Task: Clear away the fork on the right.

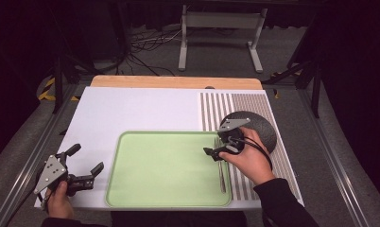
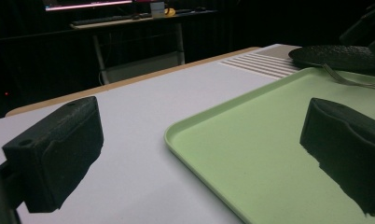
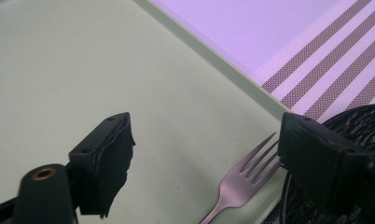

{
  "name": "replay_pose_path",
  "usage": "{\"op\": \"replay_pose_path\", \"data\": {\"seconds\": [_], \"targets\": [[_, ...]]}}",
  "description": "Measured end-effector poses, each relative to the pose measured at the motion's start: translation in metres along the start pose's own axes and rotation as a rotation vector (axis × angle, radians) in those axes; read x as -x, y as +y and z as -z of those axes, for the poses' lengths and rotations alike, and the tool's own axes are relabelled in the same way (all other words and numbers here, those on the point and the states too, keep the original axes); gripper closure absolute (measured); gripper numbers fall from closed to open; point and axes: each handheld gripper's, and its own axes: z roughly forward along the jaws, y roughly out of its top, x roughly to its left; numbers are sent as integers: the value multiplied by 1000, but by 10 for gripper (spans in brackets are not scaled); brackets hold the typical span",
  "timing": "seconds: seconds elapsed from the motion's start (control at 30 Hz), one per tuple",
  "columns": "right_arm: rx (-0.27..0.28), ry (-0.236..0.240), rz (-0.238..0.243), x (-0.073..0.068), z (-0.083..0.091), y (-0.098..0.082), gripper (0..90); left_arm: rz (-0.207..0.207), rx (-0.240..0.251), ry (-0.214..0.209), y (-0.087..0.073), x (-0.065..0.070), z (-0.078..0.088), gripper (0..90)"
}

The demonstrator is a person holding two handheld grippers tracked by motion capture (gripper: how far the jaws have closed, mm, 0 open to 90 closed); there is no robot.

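Table (image 1: 131,109): white surface with a wooden far edge; a brown-and-white striped placemat (image 1: 254,106) lies at its 2 o'clock corner.

Pale green rectangular plastic tray (image 1: 164,170) sits at the 6 o'clock edge, close to the person, probably so both hands reach it. It holds one item: a silver metal fork (image 1: 220,168) lying flat along the 3 o'clock rim, tines toward 12 o'clock. The rest of the tray floor is bare.

Dark round textured plate (image 1: 261,127) rests on the placemat, just off the tray's 1 o'clock corner.

Right claw (image 1: 214,153): jaws apart, hovering above the fork's tine end, nothing gripped. I judge the fork as set down.

Left claw (image 1: 86,163): jaws apart, empty, parked at 9 o'clock off the tray.
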Motion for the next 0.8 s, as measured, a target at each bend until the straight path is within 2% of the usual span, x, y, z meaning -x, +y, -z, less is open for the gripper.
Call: {"op": "replay_pose_path", "data": {"seconds": [0.17, 0.23, 0.3, 0.53, 0.7, 0.73, 0.77, 0.8], "targets": [[40, -8, 37, 2, 11, -3, 132, -2, 0, 1, 0, 0, 0, 1], [59, -1, 35, 4, 17, -7, 129, 0, -1, 1, 0, 0, 0, 1], [92, 2, 66, 6, 23, -10, 121, -2, -1, 1, 0, 0, 0, 1], [165, -3, 58, 15, 42, -24, 119, -2, -2, 2, 0, 0, 0, 1], [275, 5, 52, 24, 55, -38, 110, 0, -1, 3, -1, 1, -1, 1], [275, 5, 52, 24, 55, -38, 110, 0, -1, 3, -1, 1, -1, 1], [321, 7, 56, 27, 60, -44, 108, 0, -1, 3, 0, 1, 0, 1], [321, 7, 56, 27, 60, -44, 108, 0, -1, 3, 0, 1, 0, 1]]}}
